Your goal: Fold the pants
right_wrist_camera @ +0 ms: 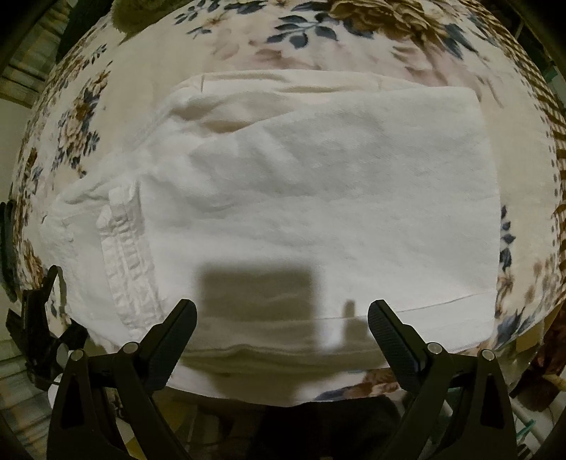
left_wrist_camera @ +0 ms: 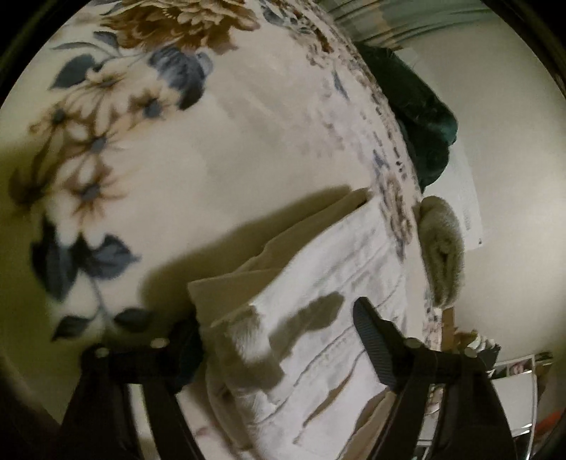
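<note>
- Fingers of our right gripper (right_wrist_camera: pixel 282 339) stand wide apart and hold nothing; they hover at the near edge of the white pants (right_wrist_camera: pixel 300 198), which lie folded into a broad rectangle.
- Our left gripper (left_wrist_camera: pixel 276 329) also has its fingers spread wide. One finger (left_wrist_camera: pixel 375 339) shows clearly above the cloth; the other is mostly hidden behind a folded edge of the pants (left_wrist_camera: pixel 318 283), and we cannot tell whether it touches the fabric.
- The pants rest on a bed covered by a cream bedspread (right_wrist_camera: pixel 353 32) printed with brown flowers and blue leaves.
- Only the right wrist view shows the whole folded shape: stacked layers along the near edge, a gathered elastic waistband (right_wrist_camera: pixel 127 254) on the left, and a square shadow near the fingers.
- Only the left wrist view shows the fold from its end, with the layers lifting slightly at a corner.
- That left view also takes in a dark green cloth (left_wrist_camera: pixel 421 116) and a grey-green fuzzy item (left_wrist_camera: pixel 442 244) at the bed's far edge, beside a pale wall (left_wrist_camera: pixel 513 141).
- At the far left of the right wrist view, the other gripper (right_wrist_camera: pixel 35 329) shows as a dark shape beside the waistband.
</note>
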`<state>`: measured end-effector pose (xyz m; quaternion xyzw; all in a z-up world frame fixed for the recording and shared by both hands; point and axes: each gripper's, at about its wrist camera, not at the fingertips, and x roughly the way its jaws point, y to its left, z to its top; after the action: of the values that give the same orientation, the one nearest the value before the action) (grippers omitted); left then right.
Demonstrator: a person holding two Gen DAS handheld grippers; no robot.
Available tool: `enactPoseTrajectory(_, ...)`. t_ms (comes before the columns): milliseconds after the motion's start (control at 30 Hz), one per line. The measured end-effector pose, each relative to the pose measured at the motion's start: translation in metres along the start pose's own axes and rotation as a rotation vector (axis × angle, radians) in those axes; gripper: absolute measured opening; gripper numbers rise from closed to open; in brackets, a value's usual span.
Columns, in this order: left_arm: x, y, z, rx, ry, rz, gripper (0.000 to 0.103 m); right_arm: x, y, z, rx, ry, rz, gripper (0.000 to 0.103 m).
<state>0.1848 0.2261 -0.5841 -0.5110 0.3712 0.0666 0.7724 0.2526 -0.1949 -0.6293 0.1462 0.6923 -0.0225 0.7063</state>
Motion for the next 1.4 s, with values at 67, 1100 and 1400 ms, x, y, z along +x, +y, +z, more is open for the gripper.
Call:
enactPoseTrajectory(67, -0.003, -0.003, -0.001, 0.001, -0.013, -0.010, 0.030, 0.001, -0.003, 0.000, 0.014, 0.001, 0.008, 0.099)
enactPoseTrajectory(1100, 0.080, -0.304, -0.369, 0.828, 0.516, -0.069, 0.023, -0.100, -0.329, -0.016, 0.284, -0.195, -0.053, 0.099)
enactPoseTrajectory(1400, 0.031, -0.329, -0.346, 0.893, 0.477, 0.026, 0.079, -0.083, -0.325, 0.006, 0.255, -0.156, 0.214, 0.099)
